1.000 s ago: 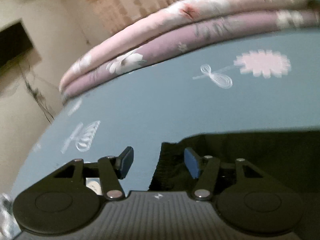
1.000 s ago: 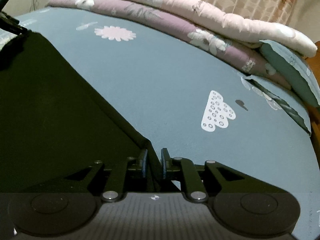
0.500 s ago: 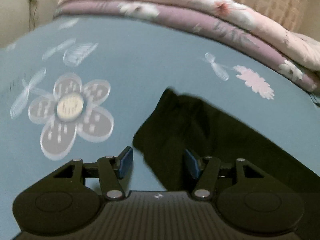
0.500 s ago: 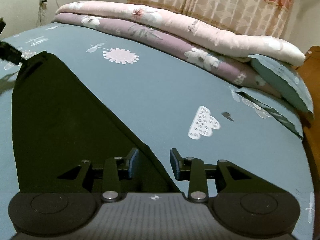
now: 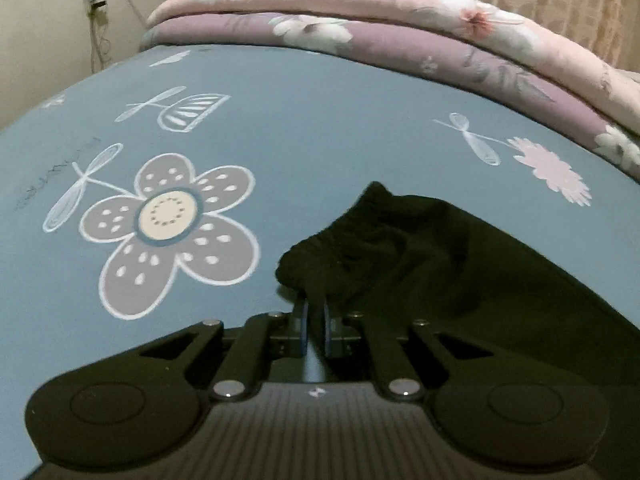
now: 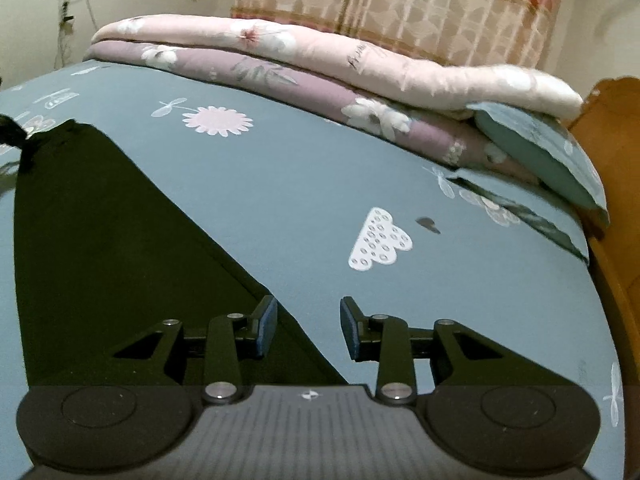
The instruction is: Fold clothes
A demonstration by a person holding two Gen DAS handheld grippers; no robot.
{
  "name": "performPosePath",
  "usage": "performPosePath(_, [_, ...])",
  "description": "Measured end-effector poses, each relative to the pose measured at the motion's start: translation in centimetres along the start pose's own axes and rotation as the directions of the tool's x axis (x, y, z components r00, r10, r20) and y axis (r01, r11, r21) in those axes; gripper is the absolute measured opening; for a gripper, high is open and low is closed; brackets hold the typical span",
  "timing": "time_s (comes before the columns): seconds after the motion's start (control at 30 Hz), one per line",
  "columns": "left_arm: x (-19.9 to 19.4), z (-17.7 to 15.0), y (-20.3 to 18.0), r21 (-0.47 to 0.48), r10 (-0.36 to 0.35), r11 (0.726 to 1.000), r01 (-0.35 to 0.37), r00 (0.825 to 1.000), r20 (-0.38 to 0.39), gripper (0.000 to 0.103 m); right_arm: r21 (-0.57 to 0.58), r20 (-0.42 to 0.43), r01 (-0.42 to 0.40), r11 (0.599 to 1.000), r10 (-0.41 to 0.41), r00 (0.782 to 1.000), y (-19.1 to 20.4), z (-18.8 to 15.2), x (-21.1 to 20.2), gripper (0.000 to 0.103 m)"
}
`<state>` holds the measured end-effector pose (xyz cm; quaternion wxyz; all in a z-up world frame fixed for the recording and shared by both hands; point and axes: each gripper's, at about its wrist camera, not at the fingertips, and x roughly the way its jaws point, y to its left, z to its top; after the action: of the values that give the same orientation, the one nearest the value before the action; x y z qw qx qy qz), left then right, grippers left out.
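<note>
A: Black garment (image 5: 460,280) lay spread flat on the blue printed bed sheet (image 5: 300,120), below the folded quilts (image 5: 360,36) at the far edge. In the left wrist view its gathered, elastic-looking corner sat bunched directly in front of the left gripper (image 5: 316,316).

B: Fingers, left side?

A: Clamped on that corner; dark cloth ran between the blue pads. They had just been closing: half a second before they stood wide apart with the corner between them, ungripped. My reading is that the corner was taken so the edge could be lifted and carried over for a fold.

B: Right gripper (image 6: 307,326)?

A: Fingers stood apart, nothing between them but the sheet and the garment's diagonal edge beneath. A second before, they were nearly together on that edge; then they parted. Since the half-second frame the gap looked unchanged.

B: So one end let go, the other taken?

A: Likely. The cloth lay smooth on the right side, which suggests that edge was set down where wanted. No fold was visible yet.
</note>
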<state>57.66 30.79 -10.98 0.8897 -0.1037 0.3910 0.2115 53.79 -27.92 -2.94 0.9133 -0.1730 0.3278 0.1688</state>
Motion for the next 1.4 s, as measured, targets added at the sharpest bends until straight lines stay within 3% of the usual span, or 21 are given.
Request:
performPosePath(0.1, [-0.6,0.0,-0.4,0.035,-0.002,0.999,0.002,1.000,-0.002,0.016,0.015,-0.021,-0.001,1.000,0.001,1.000,-0.9,-0.6,0.0,0.043])
performPosePath(0.2, [-2.4,-0.3,-1.1,0.110,0.013,0.994,-0.018,0.999,0.043,0.042,-0.007,-0.051,0.020,1.000,-0.020,0.999,-2.0,-1.5,-0.1,0.046])
performPosePath(0.23, [-3.1,-0.4,-1.4,0.140,0.019,0.990,-0.027,0.998,0.058,0.046,-0.016,-0.064,0.032,0.999,-0.033,0.997,-2.4,-1.8,-0.2,0.046])
performPosePath(0.33, [-5.1,-0.8,-2.6,0.215,0.008,0.976,-0.026,0.996,0.086,0.046,-0.001,-0.107,0.038,0.999,-0.038,0.994,-4.5,-3.1,-0.5,0.046])
performPosePath(0.5, [-7.2,-2.1,-5.9,0.301,-0.147,0.944,0.135,0.989,0.019,0.048,0.029,-0.178,0.017,0.999,-0.012,0.984,-8.1,-6.0,-1.3,0.047])
performPosePath(0.63, [-8.0,-3.6,-9.9,0.351,-0.278,0.893,0.283,0.958,-0.066,0.048,0.021,-0.247,0.001,1.000,0.004,0.969,-10.0,-8.6,-0.4,0.053])
performPosePath(0.77, [-8.5,-5.4,-14.0,0.434,-0.319,0.835,0.338,0.940,-0.119,0.048,0.023,-0.273,-0.041,0.999,0.046,0.961,-11.0,-10.3,1.2,0.053])
performPosePath(0.83, [-8.8,-6.0,-15.5,0.464,-0.327,0.813,0.352,0.935,-0.136,0.048,0.039,-0.269,-0.087,0.995,0.095,0.959,-11.0,-10.9,1.5,0.039])
performPosePath(0.87, [-8.8,-6.3,-16.1,0.480,-0.325,0.804,0.352,0.935,-0.140,0.048,0.031,-0.261,-0.103,0.994,0.108,0.959,-10.8,-11.1,1.5,0.011])
performPosePath(0.9, [-8.9,-6.5,-16.6,0.489,-0.323,0.798,0.352,0.935,-0.145,0.048,0.023,-0.253,-0.119,0.993,0.121,0.960,-10.6,-11.3,1.4,0.005])
performPosePath(1.03, [-8.8,-7.2,-17.8,0.511,-0.318,0.784,0.353,0.935,-0.157,0.048,0.087,-0.191,-0.025,0.996,0.042,0.981,-12.0,-11.4,0.8,0.005])
performPosePath(1.17, [-8.5,-7.8,-18.5,0.523,-0.302,0.781,0.342,0.939,-0.164,0.048,0.118,-0.202,0.042,0.992,-0.018,0.979,-12.4,-11.5,1.7,0.006])
performPosePath(1.27, [-8.0,-7.9,-18.4,0.517,-0.300,0.785,0.341,0.940,-0.165,0.048,0.083,-0.211,0.092,0.992,-0.073,0.975,-11.2,-11.1,1.9,0.014])
performPosePath(1.37, [-8.2,-7.9,-17.9,0.511,-0.317,0.787,0.346,0.937,-0.146,0.048,0.103,-0.131,0.136,0.985,-0.122,0.984,-10.8,-9.9,-0.1,0.024])
performPosePath(1.4, [-8.2,-7.8,-17.7,0.502,-0.331,0.788,0.358,0.932,-0.146,0.048,0.129,-0.103,0.110,0.985,-0.097,0.990,-10.5,-9.3,-0.6,0.027])
